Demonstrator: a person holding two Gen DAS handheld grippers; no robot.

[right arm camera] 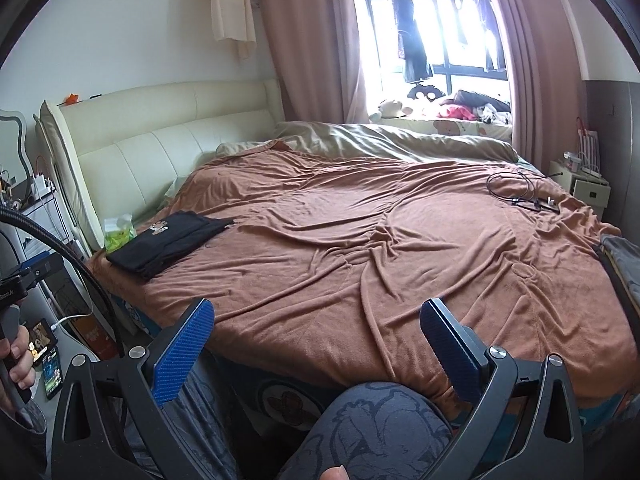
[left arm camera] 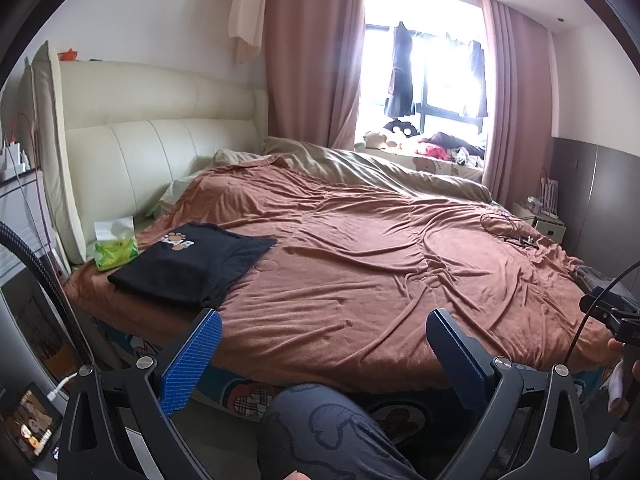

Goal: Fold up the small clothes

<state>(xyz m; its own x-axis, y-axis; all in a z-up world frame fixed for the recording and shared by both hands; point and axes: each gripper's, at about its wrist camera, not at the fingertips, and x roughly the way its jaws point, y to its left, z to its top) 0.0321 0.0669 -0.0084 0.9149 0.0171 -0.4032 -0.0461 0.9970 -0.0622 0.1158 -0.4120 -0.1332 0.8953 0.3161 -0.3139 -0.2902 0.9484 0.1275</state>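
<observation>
A folded black garment [left arm camera: 192, 262] with a pale paw print lies at the near left of the brown blanket [left arm camera: 380, 260], next to the headboard; it is smaller in the right wrist view [right arm camera: 168, 240]. My left gripper [left arm camera: 324, 320] hovers open off the bed's near edge, right of the garment, nothing between its blue pads. My right gripper [right arm camera: 316, 312] is also open and empty, over the near edge of the blanket [right arm camera: 360, 240]. At the right edge lies a grey cloth [right arm camera: 620, 264], partly cut off.
A green tissue pack [left arm camera: 115, 246] sits beside the garment. Black cables [right arm camera: 520, 192] lie on the far right of the bed. A person's patterned knee [right arm camera: 380, 428] is below the grippers. A nightstand [right arm camera: 580, 184] stands right; phones [right arm camera: 48, 356] lie on the floor left.
</observation>
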